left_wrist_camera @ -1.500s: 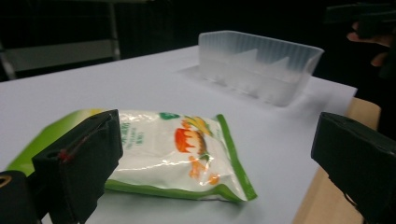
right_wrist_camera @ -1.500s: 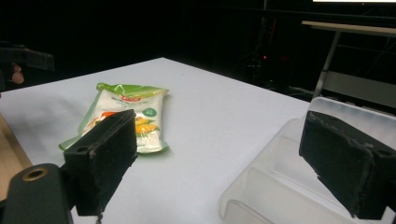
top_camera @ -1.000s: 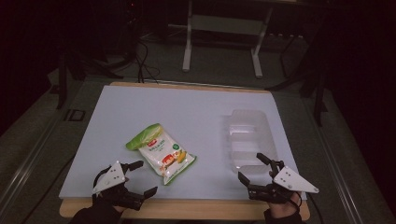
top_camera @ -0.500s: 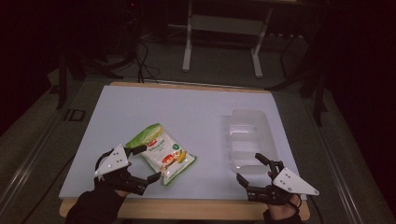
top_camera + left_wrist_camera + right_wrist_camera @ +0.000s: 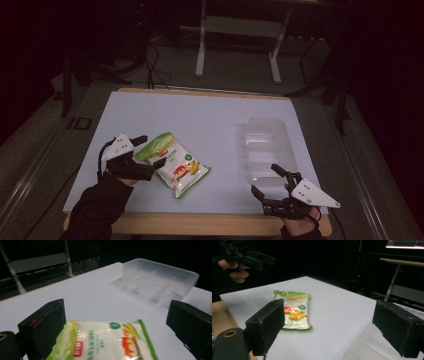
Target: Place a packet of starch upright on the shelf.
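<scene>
A snack bag (image 5: 175, 164), green at one end with a clear printed front, lies flat on the white table (image 5: 200, 120). My left gripper (image 5: 148, 156) is open at the bag's left end, one jaw on each side of the green tip. In the left gripper view the bag (image 5: 105, 342) lies between the two spread jaws, apart from both. My right gripper (image 5: 264, 179) is open near the front edge, just below a clear plastic tray (image 5: 270, 142). The right gripper view has the bag (image 5: 293, 310) farther off and the tray's corner (image 5: 367, 350) close under the jaws.
The clear tray (image 5: 160, 282) has several compartments and stands at the table's right side. The table's wooden front edge (image 5: 200, 225) runs under both hands. Metal stand legs (image 5: 237, 45) and cables sit on the dark floor beyond the table.
My left gripper has moved forward and right from the front edge until its jaws flank the bag's green end. The right gripper and the bag have stayed in place.
</scene>
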A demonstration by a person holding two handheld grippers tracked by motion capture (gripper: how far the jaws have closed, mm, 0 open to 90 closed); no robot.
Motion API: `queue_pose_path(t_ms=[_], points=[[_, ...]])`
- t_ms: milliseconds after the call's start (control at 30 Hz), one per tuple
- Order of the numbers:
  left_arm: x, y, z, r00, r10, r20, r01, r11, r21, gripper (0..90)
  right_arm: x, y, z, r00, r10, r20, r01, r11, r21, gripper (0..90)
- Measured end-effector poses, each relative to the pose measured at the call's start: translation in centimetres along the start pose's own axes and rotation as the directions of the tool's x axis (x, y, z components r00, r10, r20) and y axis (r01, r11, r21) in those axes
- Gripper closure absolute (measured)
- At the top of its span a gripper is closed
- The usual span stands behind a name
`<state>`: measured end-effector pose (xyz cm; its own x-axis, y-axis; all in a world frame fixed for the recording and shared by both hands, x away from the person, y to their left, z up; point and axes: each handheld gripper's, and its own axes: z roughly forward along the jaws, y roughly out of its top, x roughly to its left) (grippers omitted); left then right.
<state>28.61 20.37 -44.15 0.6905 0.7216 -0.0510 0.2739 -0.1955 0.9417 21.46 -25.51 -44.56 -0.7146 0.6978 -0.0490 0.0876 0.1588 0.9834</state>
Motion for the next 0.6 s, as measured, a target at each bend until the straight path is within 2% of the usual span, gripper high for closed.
queue_pose_path(t_ms=[67,167,267,300,433,600], points=[[1.0,-0.3,0.4,0.9992,-0.037,-0.011,0.038,0.9992,0.012,2.9,0.1,-0.1,0.1,1.0000,-0.005,0.002,0.005,1.000,0.011,10.7],[2.4,-0.8,1.1,0.9974,-0.066,-0.030,0.067,0.9966,0.046,2.9,0.1,-0.1,0.2,1.0000,-0.001,-0.006,0.001,1.000,0.014,10.7],[2.8,-1.1,1.2,0.9964,-0.077,-0.034,0.079,0.9955,0.053,2.9,0.1,-0.1,0.2,1.0000,-0.003,-0.007,0.003,1.000,0.014,10.7],[4.3,-2.2,2.1,0.9907,-0.129,-0.042,0.133,0.9874,0.086,2.9,0.1,-0.1,0.2,1.0000,-0.005,-0.008,0.005,1.000,0.016,10.7],[5.4,-3.6,2.8,0.9858,-0.155,-0.065,0.162,0.9788,0.125,2.9,0.1,-0.1,0.2,0.9999,-0.003,-0.011,0.003,1.000,0.019,10.7],[6.6,-5.0,4.0,0.9758,-0.198,-0.092,0.212,0.9618,0.174,2.9,0.2,-0.2,0.4,0.9999,-0.008,-0.015,0.008,1.000,0.030,10.7]])
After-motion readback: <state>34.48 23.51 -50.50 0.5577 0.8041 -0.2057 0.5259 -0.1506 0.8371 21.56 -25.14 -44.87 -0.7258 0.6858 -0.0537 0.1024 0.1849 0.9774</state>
